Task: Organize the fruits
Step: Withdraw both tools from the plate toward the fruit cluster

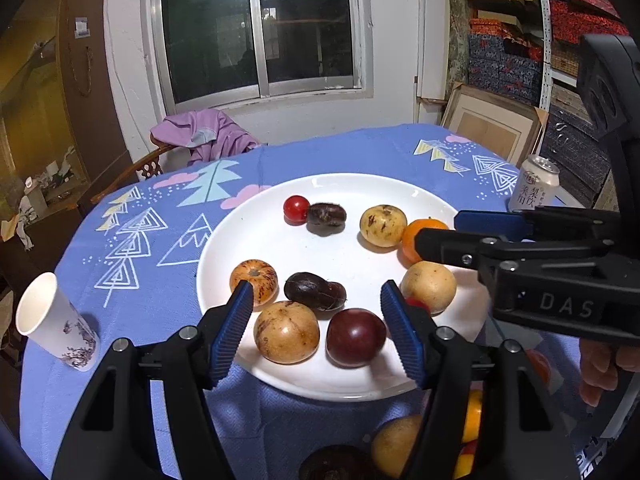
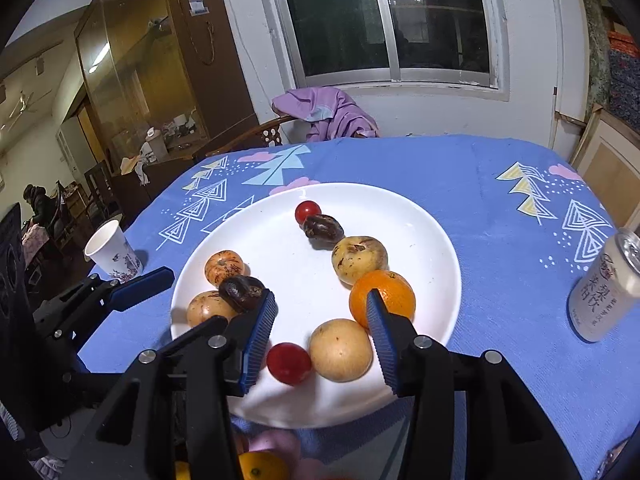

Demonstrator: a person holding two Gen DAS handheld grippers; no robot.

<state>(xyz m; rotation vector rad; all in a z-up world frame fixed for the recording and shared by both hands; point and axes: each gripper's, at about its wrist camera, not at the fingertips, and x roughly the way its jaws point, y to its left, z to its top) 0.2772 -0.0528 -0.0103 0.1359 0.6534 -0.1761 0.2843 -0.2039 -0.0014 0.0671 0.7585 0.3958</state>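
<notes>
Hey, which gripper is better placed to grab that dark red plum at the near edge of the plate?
Left. The left gripper is open with the plum between its fingers; the right gripper frames a cherry tomato and yellow fruit.

The left gripper (image 1: 318,320) is held low and pointing forward, its two blue ribbed pads spread wide apart with nothing clamped between them. The right gripper (image 2: 320,320) is likewise held level with its jaws parted and empty. In the left wrist view the right gripper (image 1: 436,232) reaches in from the right side, ahead of the left one's right finger, its black body crossing sideways. Below that body, part of the person's right hand (image 1: 600,368) shows. In the right wrist view the left gripper (image 2: 144,284) lies to the left, angled inward
</notes>
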